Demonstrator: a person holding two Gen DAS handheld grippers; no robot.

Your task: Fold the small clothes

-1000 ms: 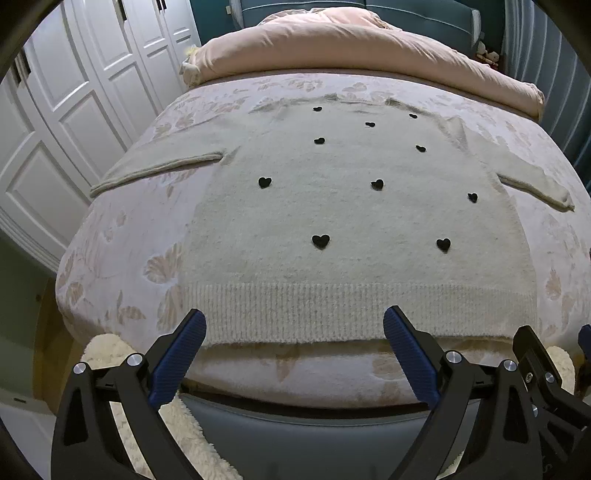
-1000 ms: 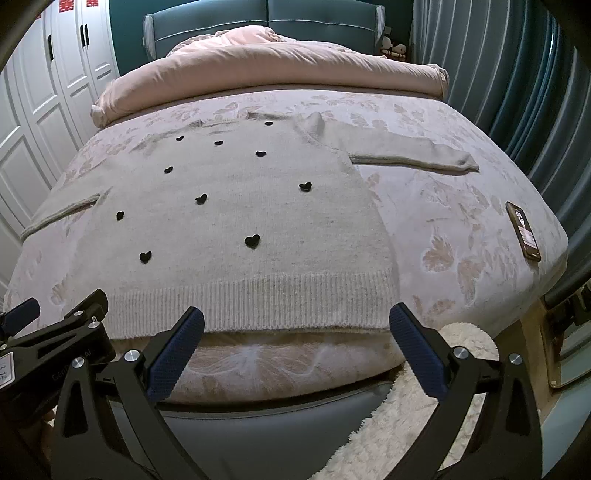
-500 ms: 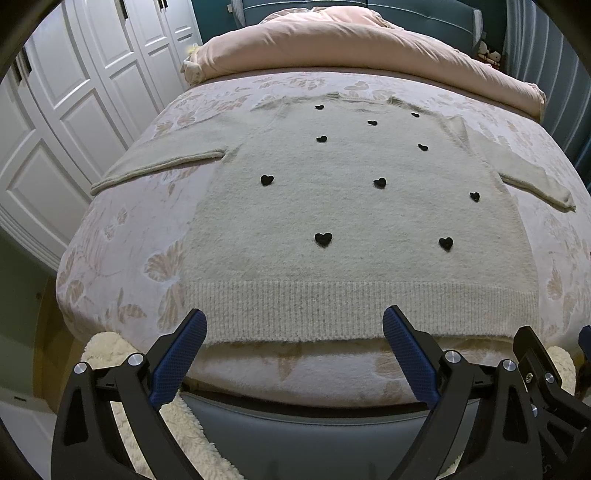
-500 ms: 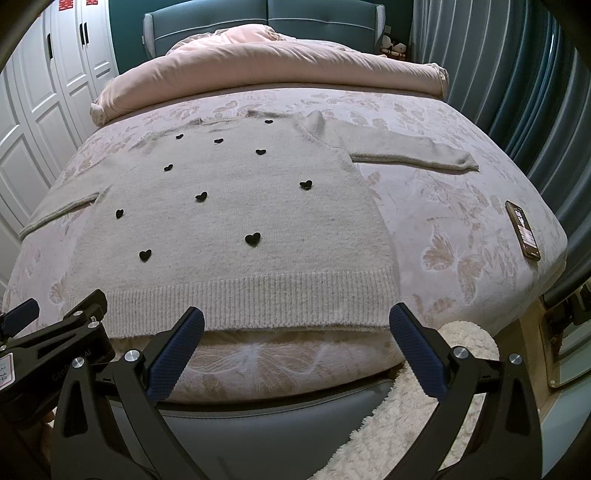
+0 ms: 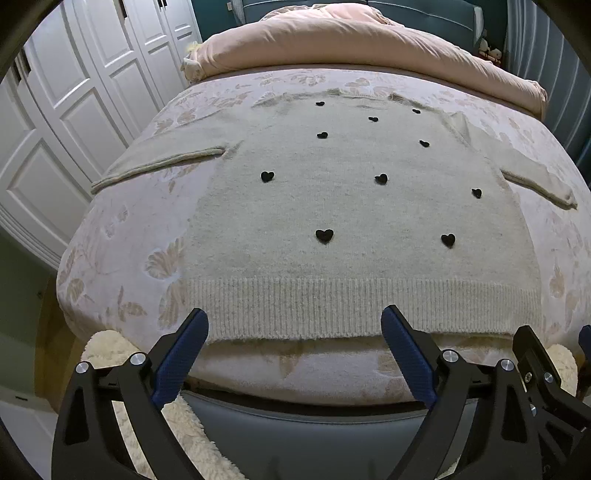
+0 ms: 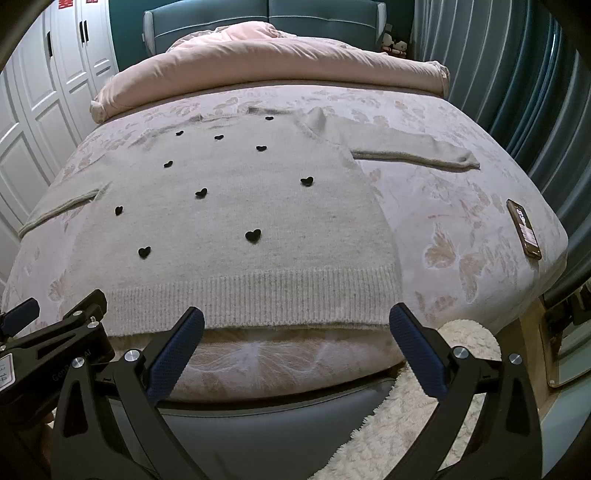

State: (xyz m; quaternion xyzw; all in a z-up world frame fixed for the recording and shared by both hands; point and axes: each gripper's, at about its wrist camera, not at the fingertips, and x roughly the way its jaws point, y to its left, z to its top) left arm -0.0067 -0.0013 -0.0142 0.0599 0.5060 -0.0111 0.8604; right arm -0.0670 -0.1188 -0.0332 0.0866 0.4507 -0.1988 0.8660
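Sweater (image 5: pixel 354 221) with black hearts; no readable writing.

Home bedroom. Bed (image 6: pixel 461 206) w/ pale floral cover fills most of both views; rolled pink duvet (image 6: pixel 280 62) lies across its far end, against a teal padded headboard (image 6: pixel 266 14). White panelled wardrobe doors (image 5: pixel 70 110) run along the bed's left side, blue-grey curtains (image 6: pixel 517 74) along its right. Fluffy cream rug (image 6: pixel 399 424) on floor at the bed's near edge. Phone (image 6: pixel 523 229) near the bed's right edge. Small plush toys (image 6: pixel 395 46) by headboard's right corner.
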